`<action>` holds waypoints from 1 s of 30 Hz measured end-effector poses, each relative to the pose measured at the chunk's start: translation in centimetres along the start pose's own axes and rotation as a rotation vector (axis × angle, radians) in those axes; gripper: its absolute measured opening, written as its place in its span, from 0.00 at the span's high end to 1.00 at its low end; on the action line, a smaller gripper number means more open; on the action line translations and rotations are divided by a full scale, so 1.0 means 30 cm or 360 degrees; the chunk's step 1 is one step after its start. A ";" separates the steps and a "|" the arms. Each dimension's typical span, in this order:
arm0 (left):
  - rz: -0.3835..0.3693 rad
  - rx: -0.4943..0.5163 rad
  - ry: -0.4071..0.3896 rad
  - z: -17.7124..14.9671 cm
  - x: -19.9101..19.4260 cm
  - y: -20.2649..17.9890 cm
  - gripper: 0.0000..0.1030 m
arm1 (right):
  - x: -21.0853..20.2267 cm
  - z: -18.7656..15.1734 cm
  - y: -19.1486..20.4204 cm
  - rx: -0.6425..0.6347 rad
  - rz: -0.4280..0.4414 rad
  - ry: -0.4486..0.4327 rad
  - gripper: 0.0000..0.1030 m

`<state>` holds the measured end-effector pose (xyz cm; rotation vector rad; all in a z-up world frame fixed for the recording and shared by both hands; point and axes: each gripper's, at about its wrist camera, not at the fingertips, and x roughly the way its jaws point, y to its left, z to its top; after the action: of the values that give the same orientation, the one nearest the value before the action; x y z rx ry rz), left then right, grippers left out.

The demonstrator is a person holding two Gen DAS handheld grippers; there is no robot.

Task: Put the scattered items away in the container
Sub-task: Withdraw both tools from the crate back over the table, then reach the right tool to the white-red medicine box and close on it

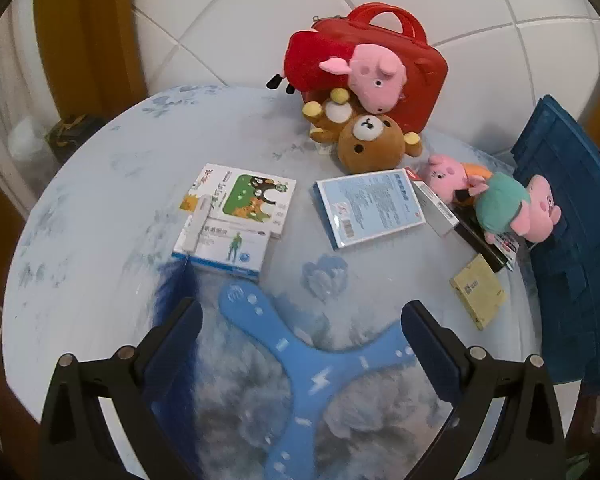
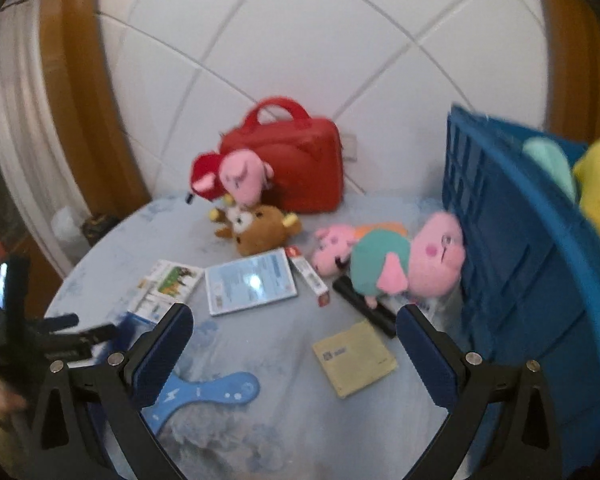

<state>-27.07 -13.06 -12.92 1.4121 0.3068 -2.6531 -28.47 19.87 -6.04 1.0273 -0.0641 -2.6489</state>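
Note:
A blue crate stands at the table's right edge with soft items inside. My left gripper is open, its jaws on either side of a blue three-armed boomerang lying flat on the table. My right gripper is open and empty above a yellow booklet. A green-shirted pig plush leans against the crate. Flat boxes and a blue card pack lie mid-table.
A red bag stands at the back with a red-dressed pig plush and a brown bear plush in front. A small orange pig plush and a narrow white box lie near the crate. The left gripper's body shows at left.

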 end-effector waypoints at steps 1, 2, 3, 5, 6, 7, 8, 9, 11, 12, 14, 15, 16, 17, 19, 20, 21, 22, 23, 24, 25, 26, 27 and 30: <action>-0.0009 0.0011 0.0001 0.014 0.017 0.019 0.02 | 0.029 -0.011 0.000 0.0026 -0.0026 0.0037 0.00; -0.0010 0.0038 0.0010 0.030 0.037 0.035 0.02 | 0.058 -0.021 0.000 0.0051 -0.0056 0.0075 0.00; -0.0004 0.0060 0.0015 0.042 0.053 0.042 0.02 | 0.089 -0.034 0.001 0.0080 -0.0105 0.0121 0.00; 0.0002 0.0096 0.0023 0.067 0.085 0.056 0.02 | 0.133 -0.051 -0.003 0.0134 -0.0141 0.0167 0.00; -0.0008 0.0103 0.0033 0.078 0.102 0.056 0.02 | 0.155 -0.059 -0.006 0.0158 -0.0141 0.0188 0.00; -0.0023 0.0108 0.0045 0.087 0.117 0.057 0.02 | 0.174 -0.063 -0.009 0.0173 -0.0145 0.0206 0.00; -0.0029 0.0115 0.0054 0.099 0.137 0.052 0.02 | 0.191 -0.064 -0.011 0.0180 -0.0150 0.0218 0.00; -0.0034 0.0123 0.0063 0.110 0.158 0.048 0.02 | 0.212 -0.060 -0.014 0.0181 -0.0156 0.0235 0.00; -0.0028 0.0134 0.0076 0.128 0.192 0.038 0.02 | 0.259 -0.047 -0.020 0.0160 -0.0162 0.0261 0.00; -0.0022 0.0124 0.0095 0.141 0.217 0.032 0.02 | 0.282 -0.039 -0.020 0.0148 -0.0157 0.0273 0.00; -0.0016 0.0136 0.0130 0.163 0.258 0.019 0.02 | 0.337 -0.021 -0.026 0.0147 -0.0145 0.0303 0.00; -0.0008 0.0148 0.0147 0.176 0.280 0.011 0.02 | 0.359 -0.013 -0.031 0.0154 -0.0142 0.0311 0.00; -0.0001 0.0150 0.0150 0.187 0.295 0.008 0.02 | 0.379 -0.005 -0.035 0.0162 -0.0139 0.0316 0.00; 0.0005 0.0152 0.0154 0.198 0.309 0.004 0.02 | 0.404 0.003 -0.039 0.0159 -0.0133 0.0323 0.00; -0.0010 0.0153 0.0169 0.228 0.349 -0.008 0.02 | 0.464 0.022 -0.047 0.0150 -0.0114 0.0353 0.01; -0.0004 0.0163 0.0176 0.240 0.369 -0.017 0.02 | 0.494 0.032 -0.052 0.0146 -0.0105 0.0368 0.03; 0.0009 0.0179 0.0189 0.260 0.402 -0.031 0.02 | 0.525 0.039 -0.056 0.0145 -0.0096 0.0385 0.07; 0.0021 0.0189 0.0204 0.276 0.431 -0.042 0.02 | 0.556 0.047 -0.059 0.0145 -0.0086 0.0403 0.07; 0.0030 0.0193 0.0216 0.290 0.459 -0.051 0.02 | 0.588 0.053 -0.062 0.0144 -0.0081 0.0422 0.07; 0.0027 0.0198 0.0225 0.301 0.485 -0.058 0.02 | 0.620 0.057 -0.062 0.0142 -0.0078 0.0438 0.09; 0.0019 0.0203 0.0237 0.313 0.515 -0.067 0.02 | 0.652 0.060 -0.062 0.0136 -0.0076 0.0457 0.13; 0.0017 0.0206 0.0253 0.324 0.545 -0.072 0.02 | 0.684 0.062 -0.063 0.0129 -0.0075 0.0477 0.17; 0.0016 0.0211 0.0268 0.335 0.576 -0.077 0.02 | 0.719 0.062 -0.064 0.0128 -0.0071 0.0499 0.27; 0.0022 0.0227 0.0315 0.368 0.670 -0.097 0.02 | 0.824 0.060 -0.072 0.0126 -0.0068 0.0562 0.37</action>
<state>-47.75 -13.03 -23.24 1.7177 0.1272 -2.5732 -47.54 14.62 -21.14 1.5211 -0.0710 -2.4759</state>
